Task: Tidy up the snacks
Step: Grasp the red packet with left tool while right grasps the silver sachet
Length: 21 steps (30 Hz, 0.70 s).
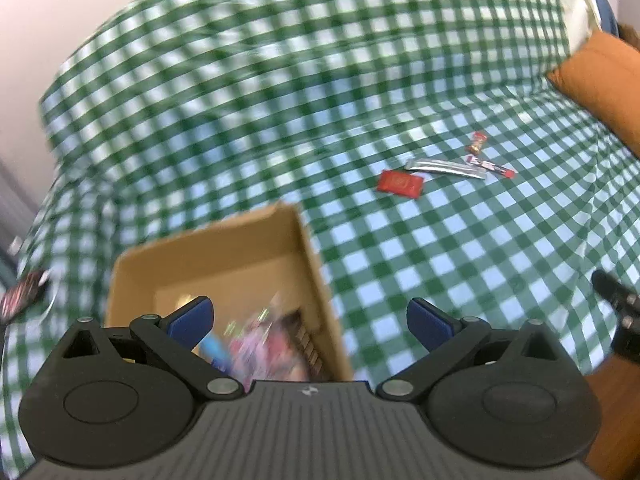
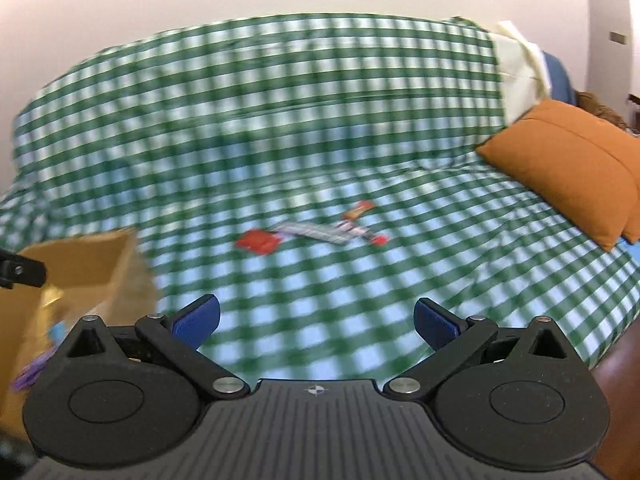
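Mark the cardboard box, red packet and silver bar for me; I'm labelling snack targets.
cardboard box (image 1: pixel 308 276): left wrist view, right side wall.
red packet (image 1: pixel 400 184): left wrist view, wrapper's middle.
silver bar (image 1: pixel 446 168): left wrist view, wrapper's middle.

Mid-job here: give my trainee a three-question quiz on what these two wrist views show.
1. True or false: the left tool is shut on a snack.
2. How many loose snacks lie on the checked cloth past the cardboard box?
3. Which loose snack lies nearest the box? A) red packet B) silver stick C) small orange candy

Key: 1 false, both tools, right tool included, are open and empty. 2 four. 3 A.
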Motion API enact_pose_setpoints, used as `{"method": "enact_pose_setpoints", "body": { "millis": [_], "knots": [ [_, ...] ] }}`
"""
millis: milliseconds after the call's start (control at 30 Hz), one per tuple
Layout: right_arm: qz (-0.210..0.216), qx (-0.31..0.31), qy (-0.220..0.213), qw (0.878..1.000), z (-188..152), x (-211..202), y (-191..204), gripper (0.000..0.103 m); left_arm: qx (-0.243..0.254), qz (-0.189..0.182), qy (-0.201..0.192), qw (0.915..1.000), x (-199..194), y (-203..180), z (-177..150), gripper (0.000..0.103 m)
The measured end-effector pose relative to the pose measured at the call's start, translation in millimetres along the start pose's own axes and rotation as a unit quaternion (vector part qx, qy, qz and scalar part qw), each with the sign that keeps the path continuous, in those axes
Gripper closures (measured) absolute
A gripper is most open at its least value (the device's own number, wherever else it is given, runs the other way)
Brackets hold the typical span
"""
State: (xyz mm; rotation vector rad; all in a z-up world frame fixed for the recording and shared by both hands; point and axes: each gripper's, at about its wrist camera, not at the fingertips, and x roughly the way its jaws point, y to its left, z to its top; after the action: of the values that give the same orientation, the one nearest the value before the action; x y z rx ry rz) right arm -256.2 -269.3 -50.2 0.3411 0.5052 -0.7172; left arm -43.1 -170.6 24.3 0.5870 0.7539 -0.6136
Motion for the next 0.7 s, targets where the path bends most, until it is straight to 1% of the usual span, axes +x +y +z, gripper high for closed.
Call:
{"method": "enact_pose_setpoints", "body": {
  "millis": [100, 200, 267, 333, 367, 433, 500, 567, 633, 700],
  "knots": [
    [-0.014, 0.011, -0.008, 1.000, 14.4, 43.5, -24.1, 0.000, 0.022, 0.004, 0.008, 0.9997, 46.6, -28.5, 34.8, 0.000],
    [-0.005, 0.007, -0.020, 1.000, 27.3, 100.8, -42.0, 0.000, 0.014, -0.011, 0.031, 0.9994, 100.8, -51.6, 68.2, 0.000],
    [0.014, -0.023, -0.023, 0.999, 32.8, 144.3, -44.2, 0.000, -0.003, -0.014, 0.050, 0.9987, 140.8, -63.1, 89.7, 0.000],
    [0.040, -0.063, -0.025, 0.997, 36.1, 188.2, -41.6, 0.000, -0.032, -0.006, 0.069, 0.9971, 184.3, -71.8, 111.7, 0.000],
    [0.055, -0.086, -0.028, 0.994, 37.0, 211.8, -39.3, 0.000, -0.052, -0.001, 0.078, 0.9956, 209.9, -75.2, 124.2, 0.000],
    [0.071, -0.117, -0.029, 0.990, 39.7, 254.6, -34.1, 0.000, -0.084, -0.002, 0.091, 0.9923, 251.8, -78.7, 143.1, 0.000],
    [0.088, -0.121, -0.016, 0.989, 42.3, 295.6, -30.4, 0.000, -0.106, -0.006, 0.106, 0.9886, 292.5, -81.8, 158.4, 0.000],
    [0.100, -0.121, -0.007, 0.988, 45.8, 332.5, -26.6, 0.000, -0.116, -0.019, 0.127, 0.9850, 329.3, -85.2, 168.7, 0.000],
    [0.110, -0.119, 0.002, 0.987, 49.5, 367.4, -23.0, 0.000, -0.132, -0.033, 0.142, 0.9806, 357.8, -87.3, 174.8, 0.000],
    [0.118, -0.125, 0.011, 0.985, 48.6, 393.5, -14.5, 0.001, -0.146, -0.051, 0.173, 0.9726, 387.0, -89.3, 177.1, 0.000]
  ]
}}
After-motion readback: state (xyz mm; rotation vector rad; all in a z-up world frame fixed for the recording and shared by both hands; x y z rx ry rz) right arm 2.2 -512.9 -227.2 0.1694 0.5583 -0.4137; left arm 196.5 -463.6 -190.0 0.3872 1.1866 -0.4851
